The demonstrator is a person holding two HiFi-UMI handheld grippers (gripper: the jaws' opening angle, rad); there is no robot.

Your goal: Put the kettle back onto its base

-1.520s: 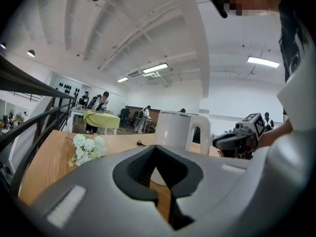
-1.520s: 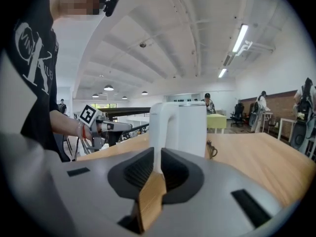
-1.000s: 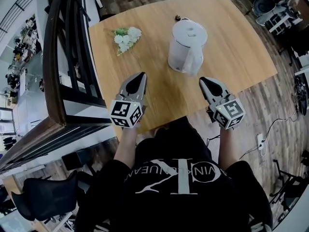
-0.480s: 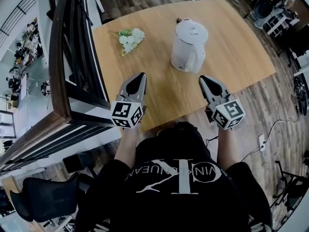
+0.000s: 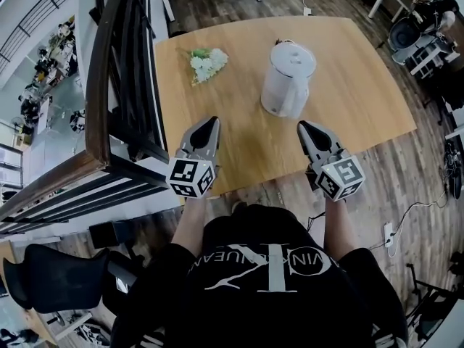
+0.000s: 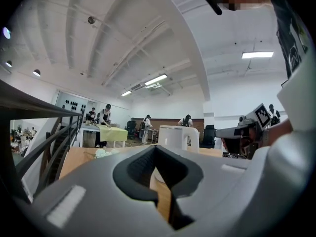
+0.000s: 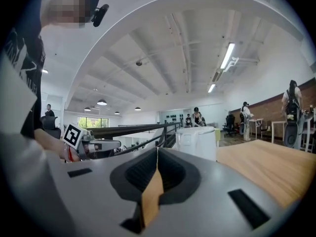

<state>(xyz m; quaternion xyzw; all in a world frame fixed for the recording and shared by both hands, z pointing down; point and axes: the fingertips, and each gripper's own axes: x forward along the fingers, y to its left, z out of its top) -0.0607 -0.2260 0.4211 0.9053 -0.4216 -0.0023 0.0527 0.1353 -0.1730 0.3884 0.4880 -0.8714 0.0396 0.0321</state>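
1. Near the middle of the tabletop [image 5: 348,85] stands the white kettle [image 5: 288,78], upright with its lid down. Its handle [image 5: 296,100] is turned toward me, which suits a grasp from my side.
2. No separate base shows anywhere on the wood. I cannot tell whether the kettle already sits on one, since its foot hides whatever lies beneath.
3. My left gripper [image 5: 209,124] hangs over the near edge of the tabletop, well apart from the kettle. Its jaws are pressed together with nothing between them.
4. My right gripper [image 5: 306,129] hangs level beside it, somewhat nearer the handle. Its jaws are likewise closed tight and empty.
5. Both point level toward the kettle and touch nothing, which I judge to be a waiting stance.
6. A bunch of white flowers [image 5: 206,62] lies off to the left, clear of any path to the kettle.
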